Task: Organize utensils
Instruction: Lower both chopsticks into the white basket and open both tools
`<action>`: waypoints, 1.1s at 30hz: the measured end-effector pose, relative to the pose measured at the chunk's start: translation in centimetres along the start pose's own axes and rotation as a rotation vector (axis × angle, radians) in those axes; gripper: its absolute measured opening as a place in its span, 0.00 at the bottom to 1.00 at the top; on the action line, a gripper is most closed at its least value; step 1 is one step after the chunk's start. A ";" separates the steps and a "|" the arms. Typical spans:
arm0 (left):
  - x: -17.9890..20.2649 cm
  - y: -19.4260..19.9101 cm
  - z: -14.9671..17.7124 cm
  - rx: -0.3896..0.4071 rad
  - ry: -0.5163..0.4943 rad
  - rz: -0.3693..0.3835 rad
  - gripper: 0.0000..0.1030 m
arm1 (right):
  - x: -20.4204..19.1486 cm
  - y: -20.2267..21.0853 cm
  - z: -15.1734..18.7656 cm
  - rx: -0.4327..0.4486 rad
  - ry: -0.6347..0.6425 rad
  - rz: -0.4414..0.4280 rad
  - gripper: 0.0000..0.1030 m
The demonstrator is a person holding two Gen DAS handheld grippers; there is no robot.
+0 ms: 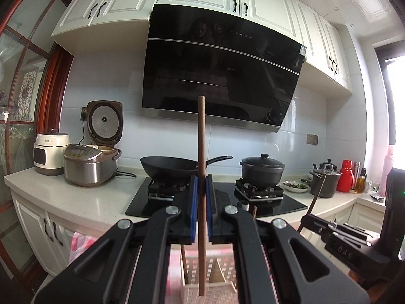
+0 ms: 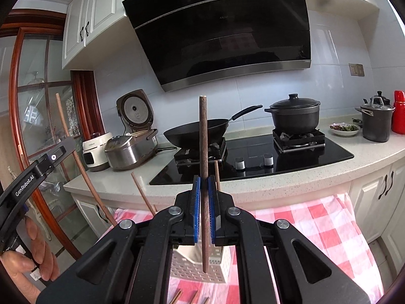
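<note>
Kitchen backdrop: white cabinets, black range hood (image 1: 222,65), pale desk (image 1: 83,202) with black cooktop (image 2: 253,157), wok (image 2: 195,131), lidded pot (image 2: 293,114), rice cookers at the side. Nearer the cameras, red-checked cloth (image 2: 316,223) under a white perforated holder (image 2: 202,266) with inner dividers.

Step in hand: loading chopsticks into the holder, both sides at once.

Left claw (image 1: 201,212) narrow, blue pads clamped on an upright brown chopstick (image 1: 201,177); lower tip hangs just above or just inside the holder's mouth, can't tell which compartment. Right claw (image 2: 204,210) also narrow, gripping its own upright brown chopstick (image 2: 203,172), lower tip in line with the holder's top rim, entry not clear. Two more sticks already standing in the holder, leaning. More loose sticks flat on the cloth at bottom edge of the right view.

Next move, judged: lower each stick straight down into a compartment, keep it vertical to clear the dividers and the leaning sticks, then ease the pads apart. Risk: the stick catching on the rim and tipping the light holder.
</note>
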State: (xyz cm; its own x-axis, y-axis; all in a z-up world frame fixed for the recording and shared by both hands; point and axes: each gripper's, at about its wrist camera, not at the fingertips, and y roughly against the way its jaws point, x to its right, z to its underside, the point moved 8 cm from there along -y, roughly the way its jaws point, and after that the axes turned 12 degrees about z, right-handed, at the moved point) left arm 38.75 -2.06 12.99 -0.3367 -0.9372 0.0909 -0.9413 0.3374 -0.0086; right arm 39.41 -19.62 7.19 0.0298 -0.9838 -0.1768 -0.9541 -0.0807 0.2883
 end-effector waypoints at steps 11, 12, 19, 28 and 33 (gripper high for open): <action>-2.6 -6.6 2.8 -0.056 0.038 -0.030 0.06 | -1.8 -3.5 -1.9 0.032 0.051 -0.009 0.07; -2.6 -6.8 3.2 -0.063 0.037 -0.031 0.06 | -1.8 -3.6 -2.3 0.036 0.050 -0.012 0.07; -3.7 -8.5 7.5 -0.124 0.062 -0.057 0.06 | -3.1 -5.6 0.0 -0.003 0.109 -0.001 0.07; -5.7 -9.5 12.9 -0.237 0.083 -0.085 0.23 | -2.9 -9.1 3.9 -0.118 0.129 0.040 0.11; -7.5 -6.5 13.0 -0.212 0.140 -0.119 0.58 | -1.1 -8.5 4.6 -0.144 0.082 0.054 0.15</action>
State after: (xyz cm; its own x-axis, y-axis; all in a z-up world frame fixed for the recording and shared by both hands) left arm 47.11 1.61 -0.59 -0.2037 -0.9550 0.2156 -0.9433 0.2504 0.2179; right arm 46.08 -17.15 0.62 0.0092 -0.9966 -0.0814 -0.9028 -0.0433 0.4278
